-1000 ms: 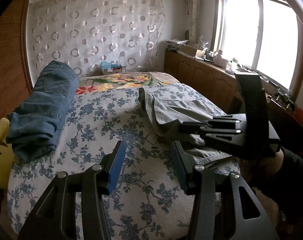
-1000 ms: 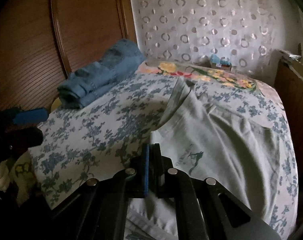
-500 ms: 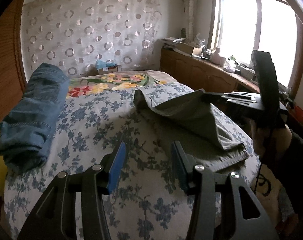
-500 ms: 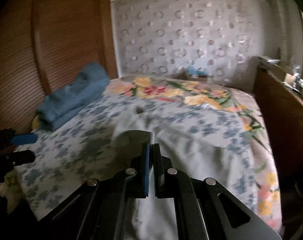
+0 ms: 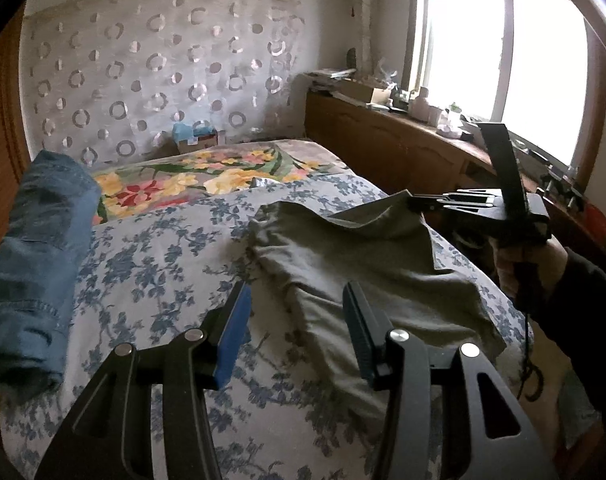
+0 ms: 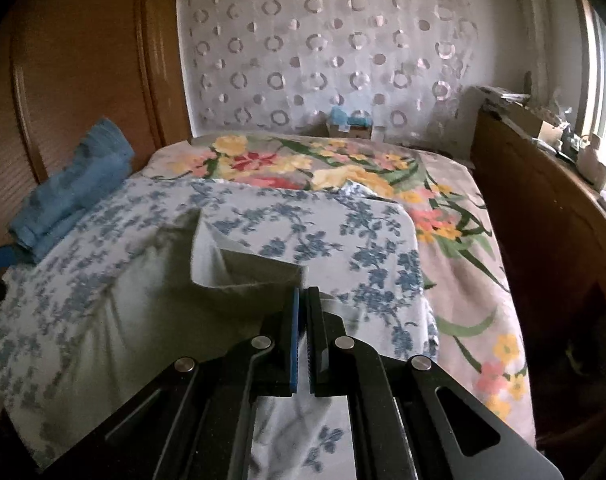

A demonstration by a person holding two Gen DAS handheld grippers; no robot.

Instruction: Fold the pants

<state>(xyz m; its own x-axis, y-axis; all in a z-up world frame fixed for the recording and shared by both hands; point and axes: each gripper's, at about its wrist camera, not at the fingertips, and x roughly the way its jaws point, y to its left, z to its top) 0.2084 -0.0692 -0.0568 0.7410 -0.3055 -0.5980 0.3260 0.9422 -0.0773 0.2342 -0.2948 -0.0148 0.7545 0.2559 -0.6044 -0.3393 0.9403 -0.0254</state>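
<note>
The right gripper [image 6: 303, 320] is pinched tight on an edge of the grey-green pants [image 5: 367, 264], holding that edge up off the bed [image 5: 151, 248] so the cloth hangs in a slack flap between its fingers and the rest of the garment. The left gripper [image 5: 295, 336] hovers low over the near side of the pants with its fingers spread wide and nothing between them. The pants lie on the blue-flowered sheet toward the window side of the bed, partly flat and partly raised, with a rumpled ridge along their left edge. Well apart, at the far left of the bed, sits a bundle of blue jeans [image 5: 35, 264]. The likely trouble is that the raised edge comes down crooked or bunched, since only one point is held and the lower layer is already wrinkled; the thin bite of cloth could also slip out. How much fabric sits between the closed fingers cannot be made out, the right wrist view is blurred, and the near end of the pants is cut off behind the left gripper.
</note>
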